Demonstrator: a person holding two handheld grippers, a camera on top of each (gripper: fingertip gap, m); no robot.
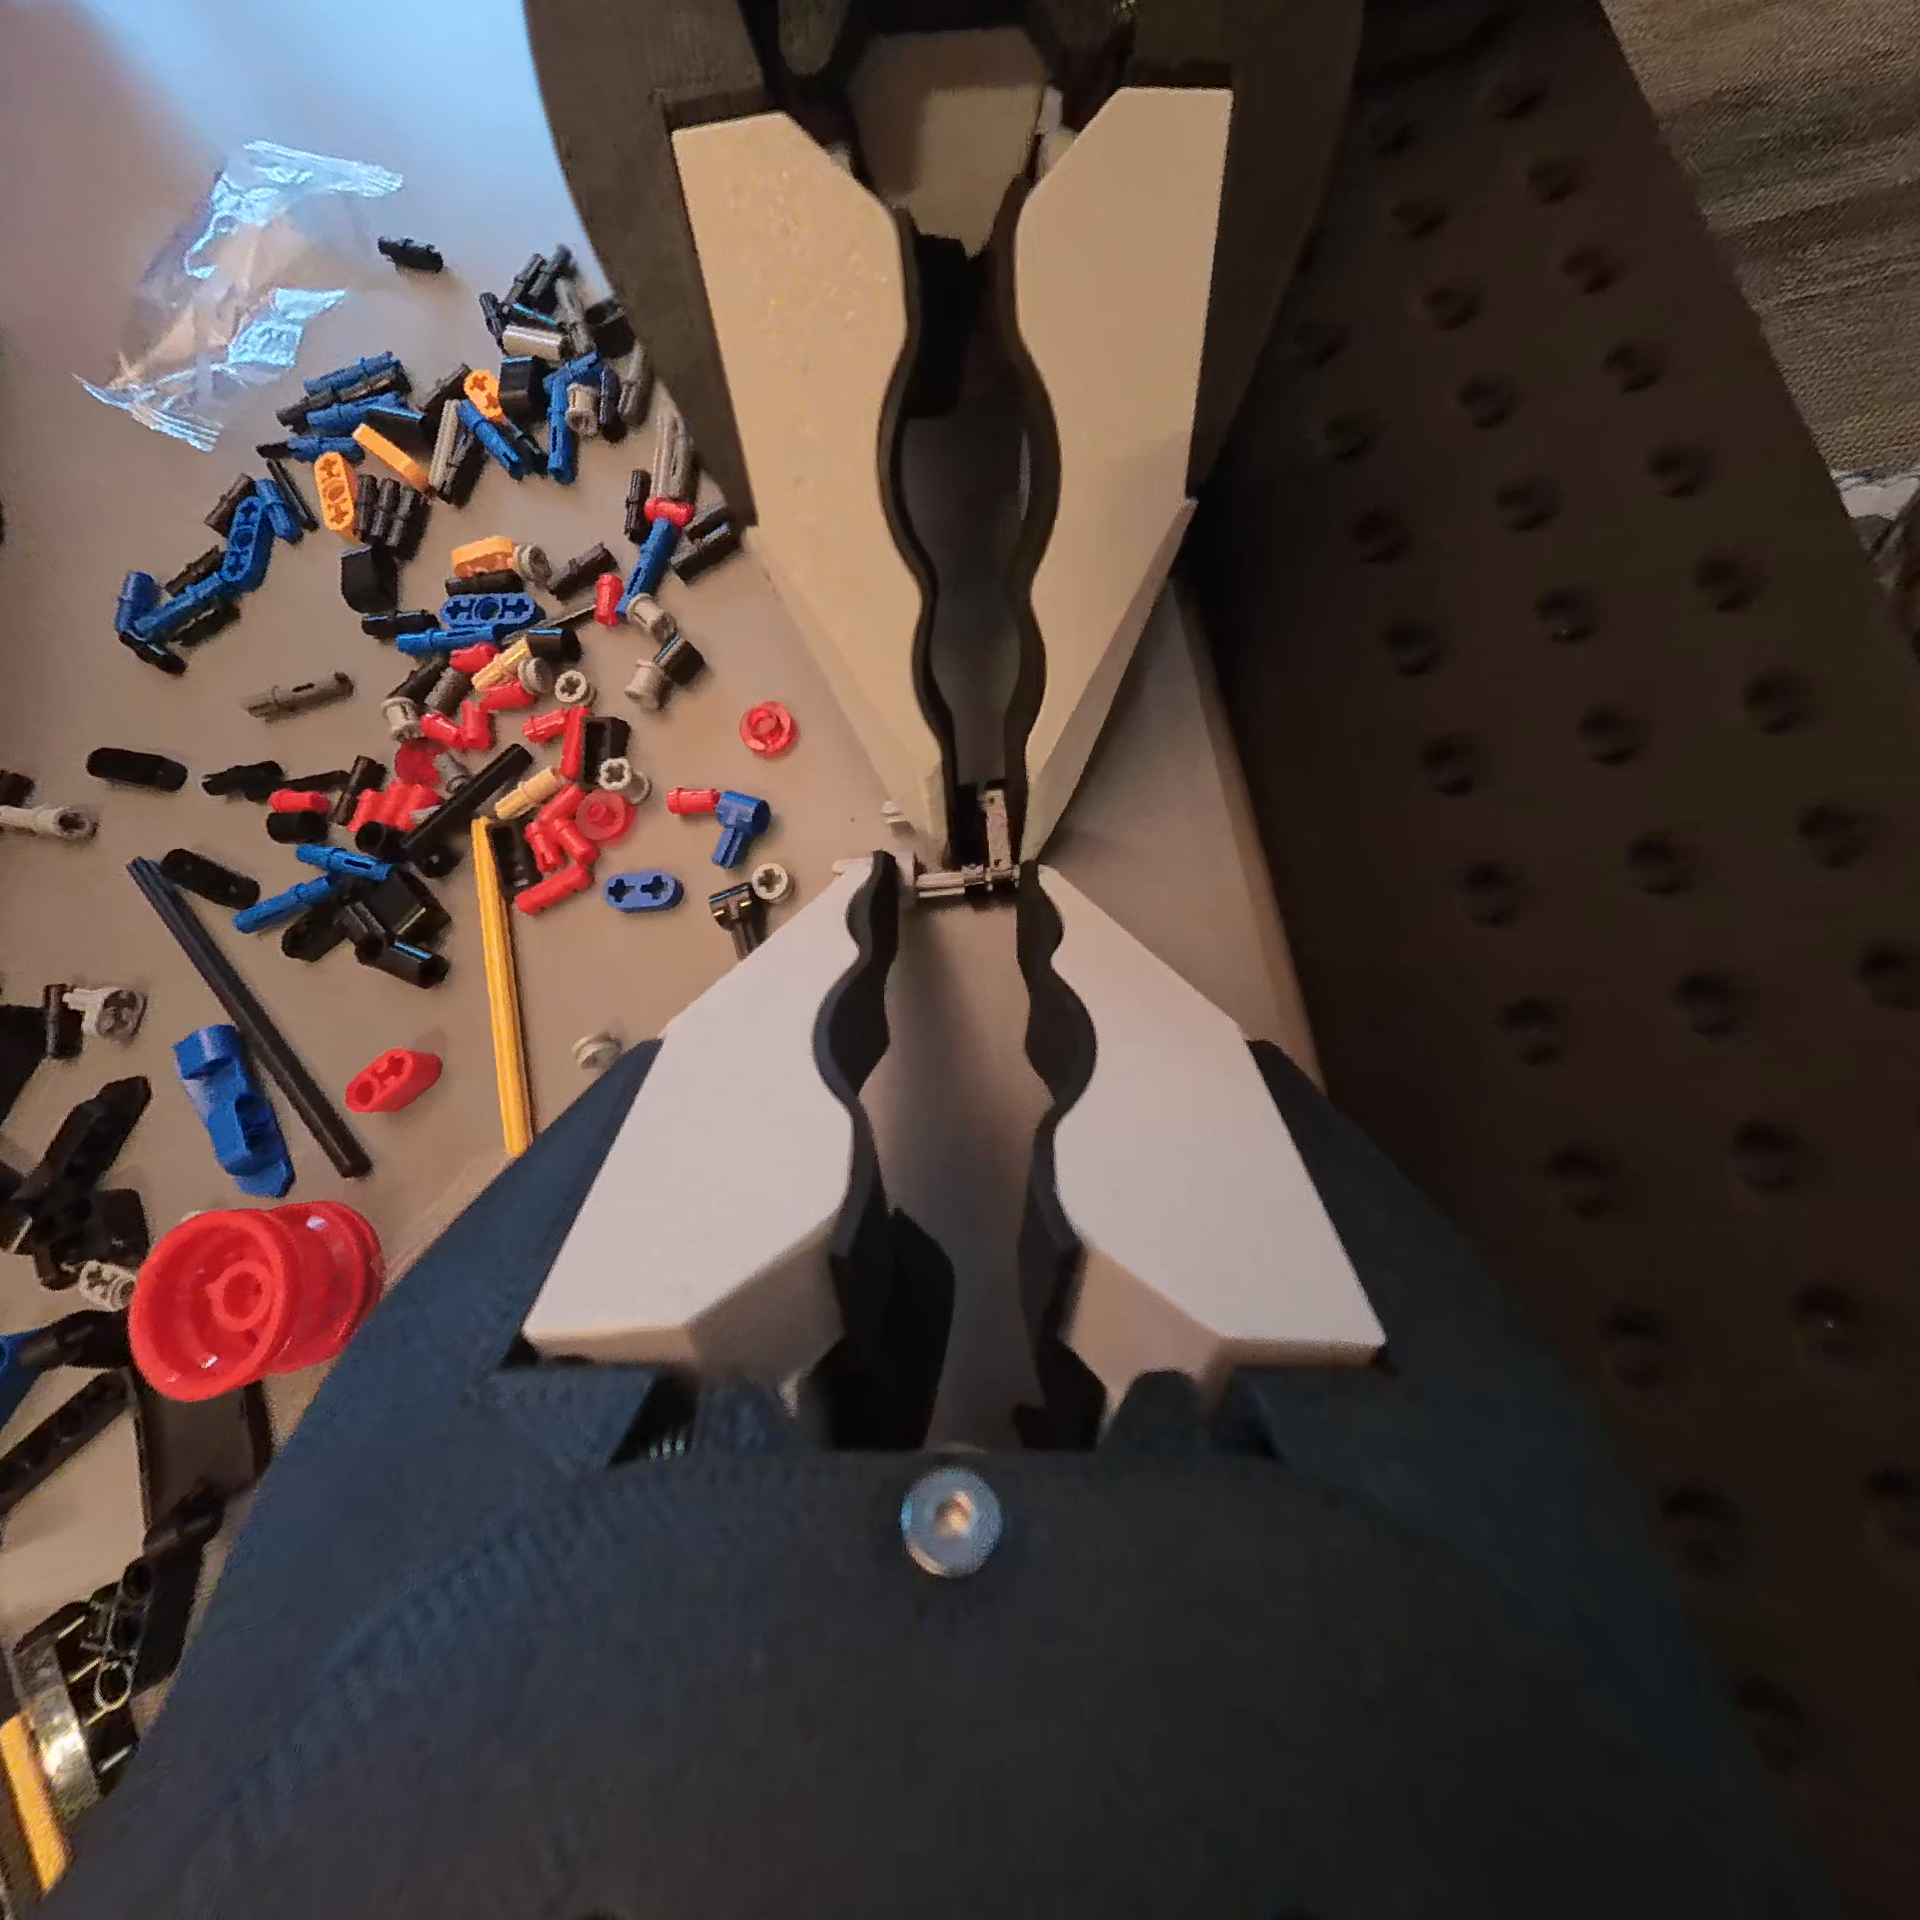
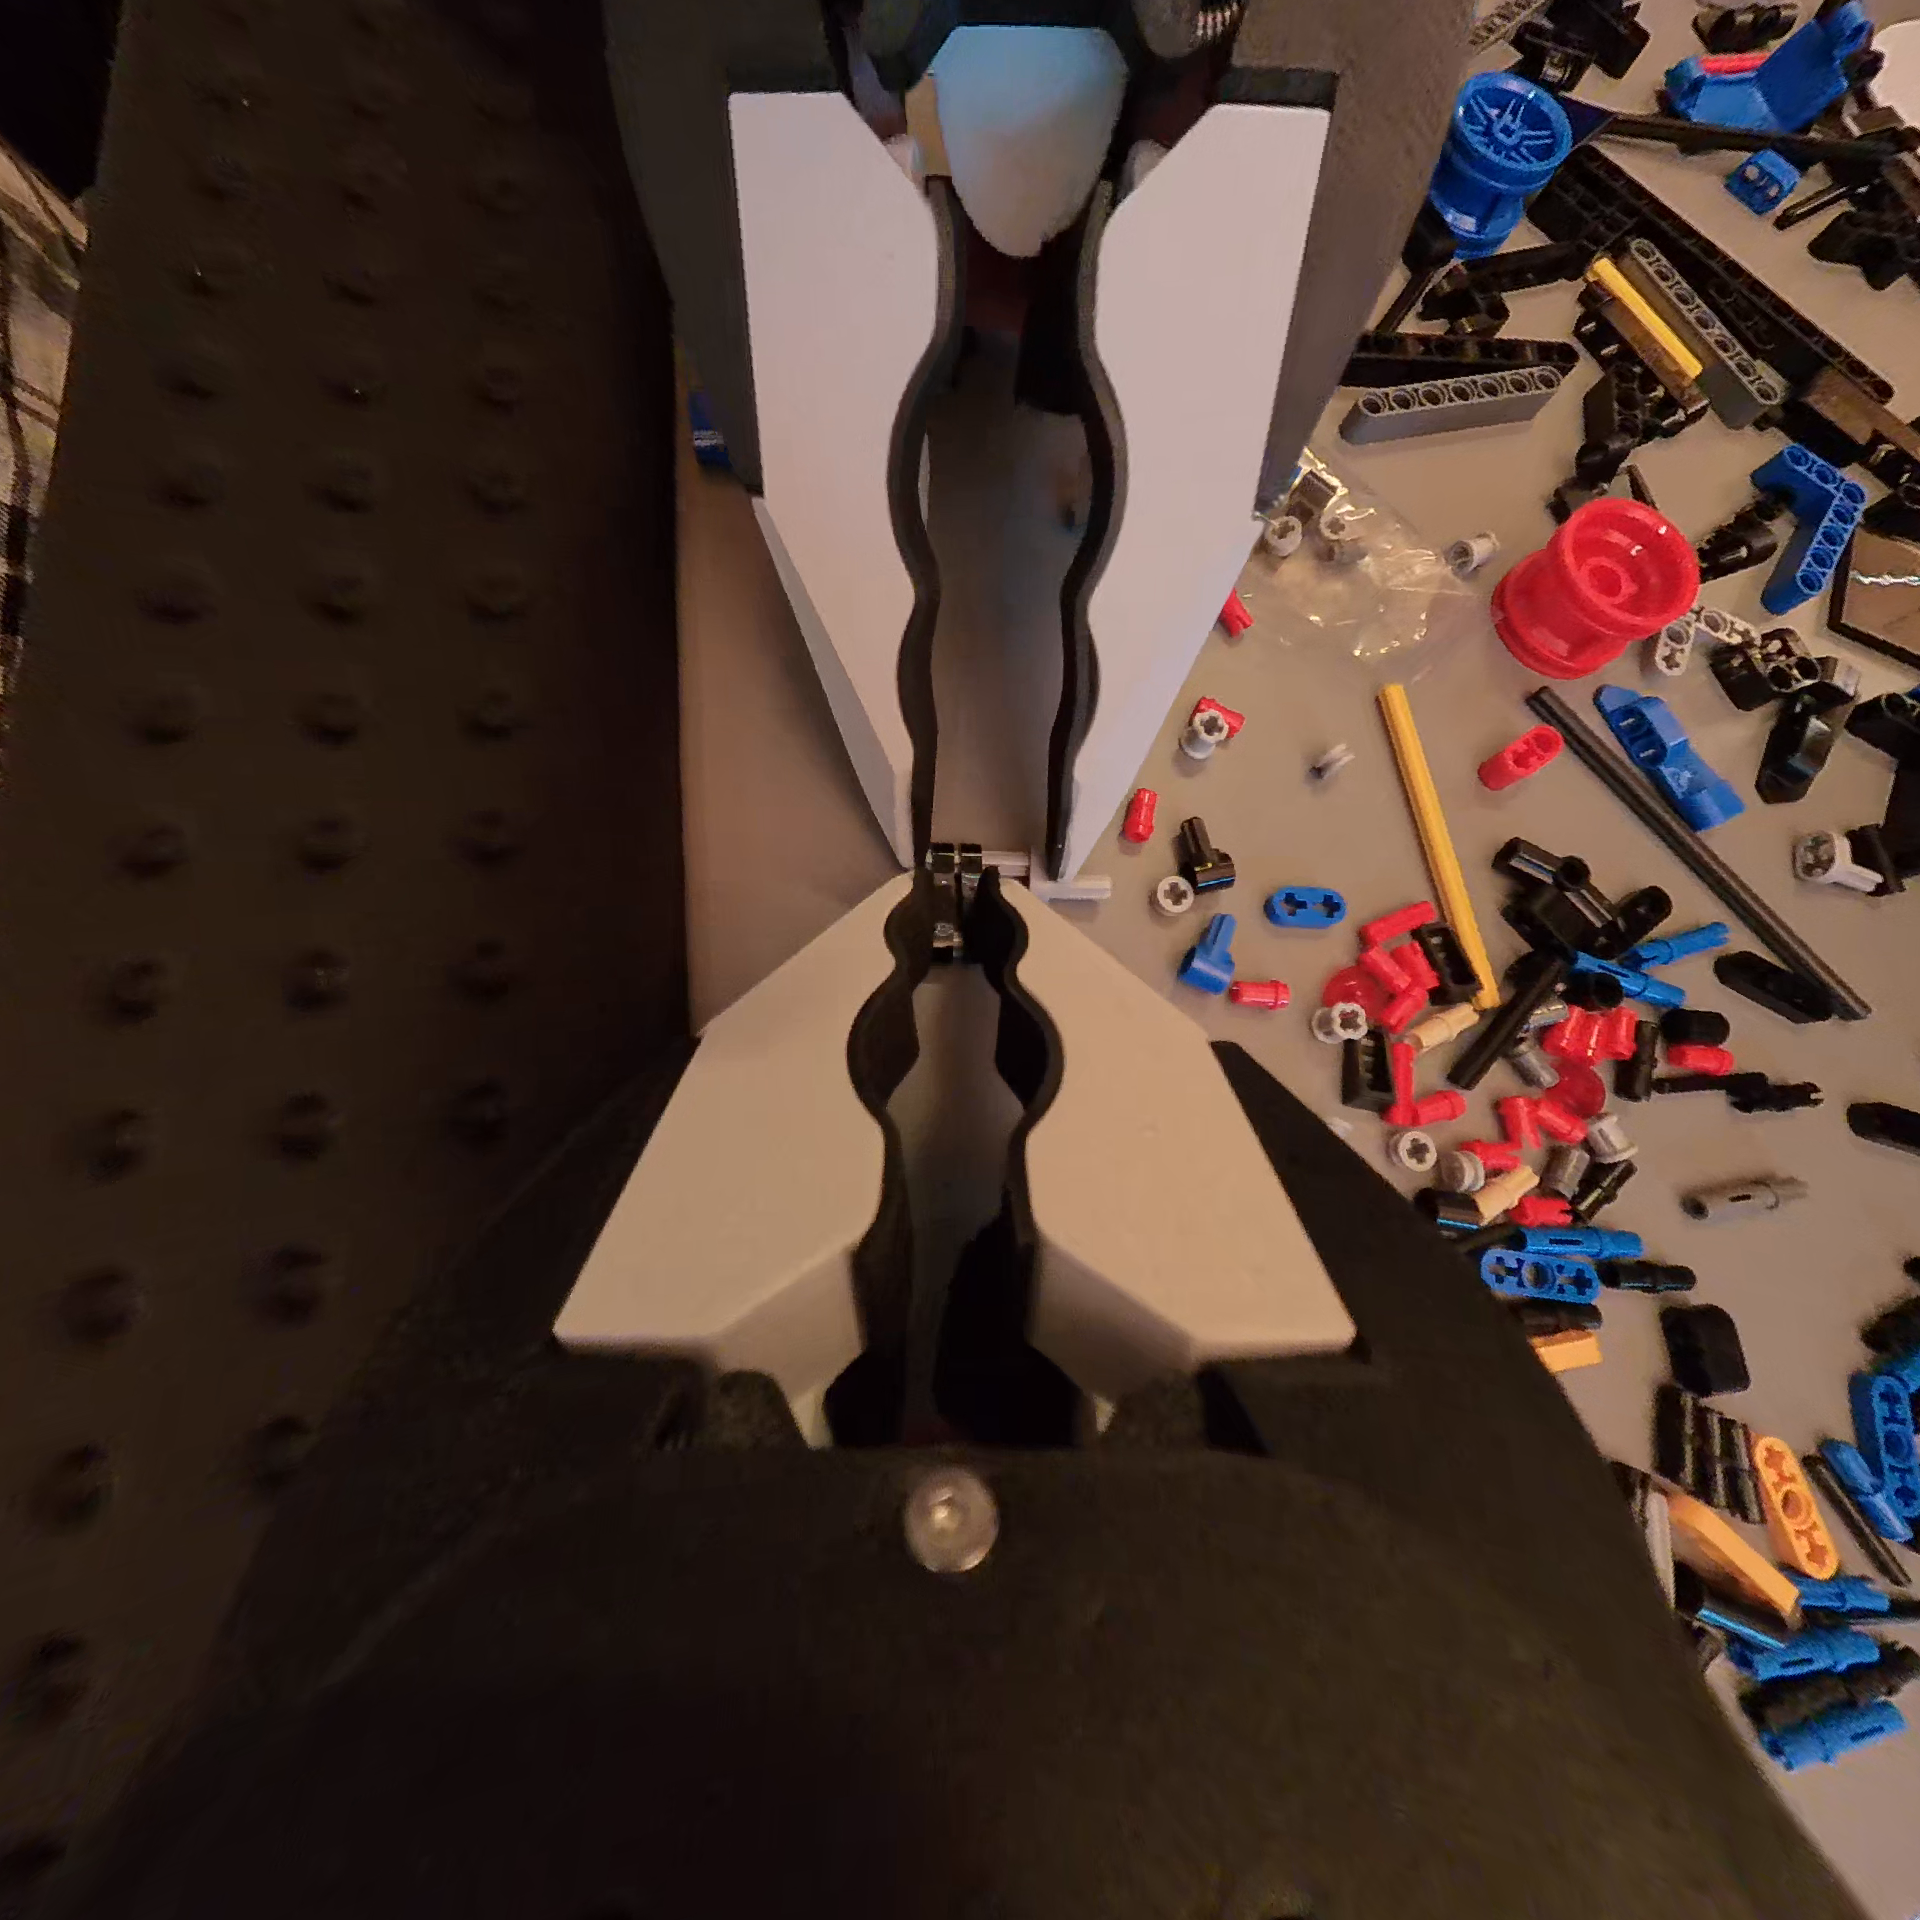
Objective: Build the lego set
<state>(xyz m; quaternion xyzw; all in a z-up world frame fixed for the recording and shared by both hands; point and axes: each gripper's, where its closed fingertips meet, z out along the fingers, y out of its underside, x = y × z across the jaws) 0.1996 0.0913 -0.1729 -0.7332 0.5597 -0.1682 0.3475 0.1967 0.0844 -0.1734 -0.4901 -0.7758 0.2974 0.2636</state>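
Note:
My left gripper (image 1: pixel 956 873) reaches in from the bottom of the left wrist view. It is closed on the two ends of a small grey pin (image 1: pixel 951 881) that lies crosswise between its tips. My right gripper (image 1: pixel 987 826) comes from the top of that view, tip to tip with the left. It is shut on a small black connector (image 1: pixel 979 816) that touches the pin. In the right wrist view my right gripper (image 2: pixel 956 894) holds the black connector (image 2: pixel 948 920). The left gripper (image 2: pixel 992 857) faces it with the grey pin (image 2: pixel 1000 860). Both hover just above the grey table (image 1: pixel 1122 935).
Several loose red, blue and black pieces (image 1: pixel 499 727) are scattered on the table. Among them are a red wheel hub (image 1: pixel 255 1299), a yellow axle (image 1: pixel 504 987), a long black axle (image 1: pixel 249 1018) and a clear plastic bag (image 1: pixel 249 291). A dark dimpled board (image 1: pixel 1558 831) borders the table. A blue hub (image 2: pixel 1496 156) and long beams (image 2: pixel 1455 390) lie farther off. The grippers are tip to tip, or close to it.

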